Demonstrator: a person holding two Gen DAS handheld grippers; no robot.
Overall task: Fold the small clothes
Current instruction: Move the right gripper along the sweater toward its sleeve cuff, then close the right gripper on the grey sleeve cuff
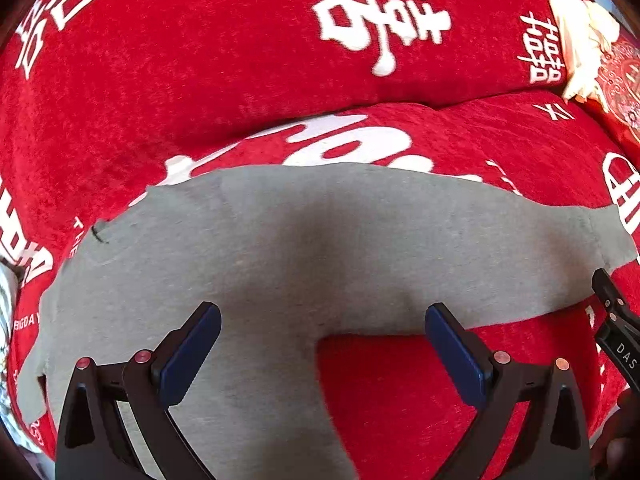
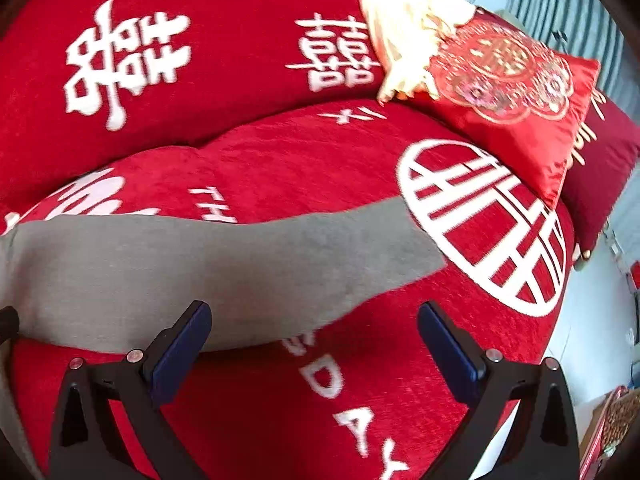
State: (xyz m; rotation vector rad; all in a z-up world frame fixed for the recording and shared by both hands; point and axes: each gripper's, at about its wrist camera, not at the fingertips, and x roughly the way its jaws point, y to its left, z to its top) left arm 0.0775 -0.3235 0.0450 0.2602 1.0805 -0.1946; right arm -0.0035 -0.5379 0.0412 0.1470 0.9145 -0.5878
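A grey garment (image 1: 280,248) lies spread flat on a red sofa seat (image 1: 500,140), with one part stretching right and another running down toward the camera. My left gripper (image 1: 322,320) hovers just above its middle, open, with nothing between the blue pads. In the right wrist view the garment's right-hand part (image 2: 240,264) ends near a white round emblem. My right gripper (image 2: 314,318) is open above that part's lower edge and holds nothing. The right gripper's black body (image 1: 616,320) shows at the right edge of the left wrist view.
The red sofa backrest (image 1: 200,60) with white characters rises behind the seat. A red embroidered cushion (image 2: 508,92) and a cream tasselled cloth (image 2: 400,36) sit at the back right, with a dark red cushion (image 2: 600,164) beside them. Pale floor (image 2: 588,320) lies right of the sofa.
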